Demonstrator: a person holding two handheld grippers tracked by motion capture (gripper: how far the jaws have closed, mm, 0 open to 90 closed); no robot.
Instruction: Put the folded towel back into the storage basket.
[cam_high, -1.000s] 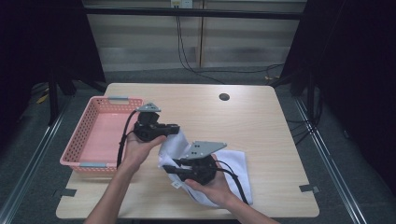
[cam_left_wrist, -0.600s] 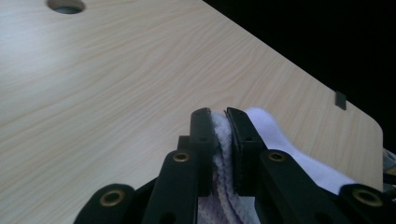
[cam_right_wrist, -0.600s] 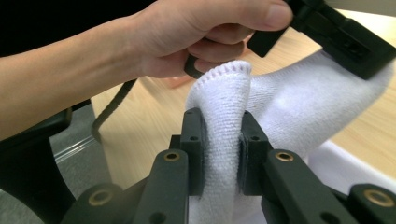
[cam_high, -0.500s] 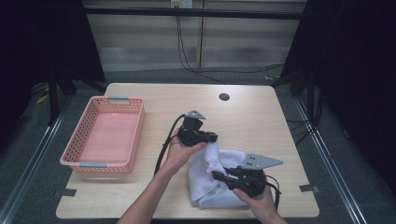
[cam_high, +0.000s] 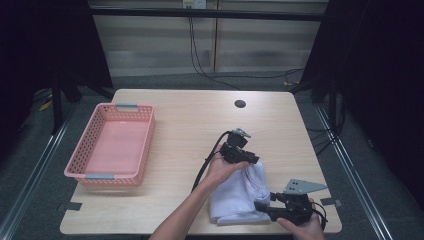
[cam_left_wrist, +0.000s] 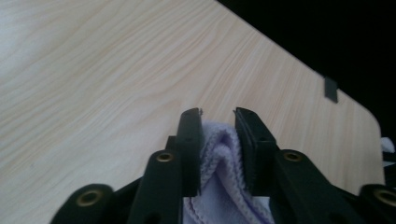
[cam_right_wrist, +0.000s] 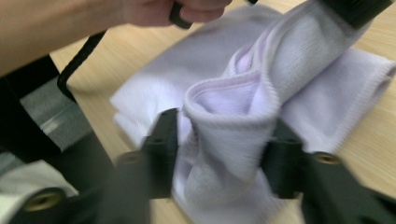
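High view: white towel (cam_high: 235, 197) is lying folded at table's (cam_high: 190, 125) near right corner, with left gripper (cam_high: 245, 157) and right gripper (cam_high: 265, 207) jaws just opening, cloth folds sitting loosely between both.

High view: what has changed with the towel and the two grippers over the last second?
Both hands carried the white towel from the table's middle toward its front right corner. The left hand-held gripper and right hand-held gripper have just been opening their jaws, with towel folds still between them in both gripper views; the towel now lies folded on the table. The pink basket stayed in place, empty.
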